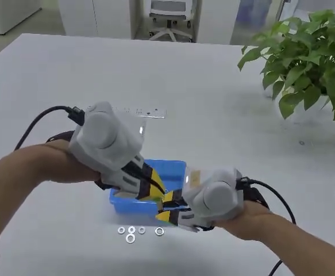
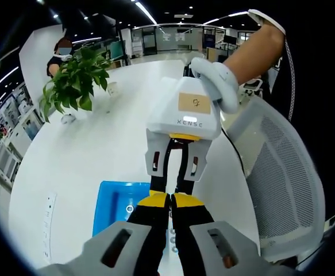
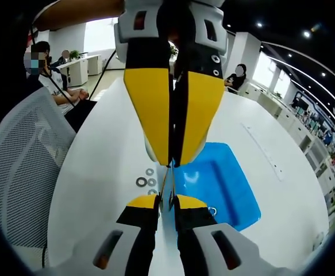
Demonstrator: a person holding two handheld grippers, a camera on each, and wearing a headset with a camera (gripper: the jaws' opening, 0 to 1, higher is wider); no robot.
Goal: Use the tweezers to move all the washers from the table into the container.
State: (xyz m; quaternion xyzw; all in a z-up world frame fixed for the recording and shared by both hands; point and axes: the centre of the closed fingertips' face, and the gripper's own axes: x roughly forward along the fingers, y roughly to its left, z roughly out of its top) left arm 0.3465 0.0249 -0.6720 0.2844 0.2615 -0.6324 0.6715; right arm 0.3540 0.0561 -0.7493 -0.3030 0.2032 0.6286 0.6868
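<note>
In the head view a blue container (image 1: 127,204) sits low in the centre, half covered by the left gripper (image 1: 153,187), entering from the left, and the right gripper (image 1: 168,207), entering from the lower right; their yellow tips meet over it. Five washers (image 1: 159,231) lie on the white table (image 1: 213,86) just below the container, with a power strip (image 1: 147,112) above centre and a plant (image 1: 311,57) at upper right. In the left gripper view the right gripper's white body, upper centre, reads "XENSE" beneath a tan sticker (image 2: 193,103) whose handwritten mark I cannot read. The left jaws stand narrow at the bottom, and I cannot tell whether they pinch anything. A single ring, seemingly a washer (image 2: 130,209), lies inside the container at lower left. In the right gripper view the thin tweezers (image 3: 168,187) come into sight at centre, nipped between the narrowed right jaws, and three washers lie just left of them, outside the container
</note>
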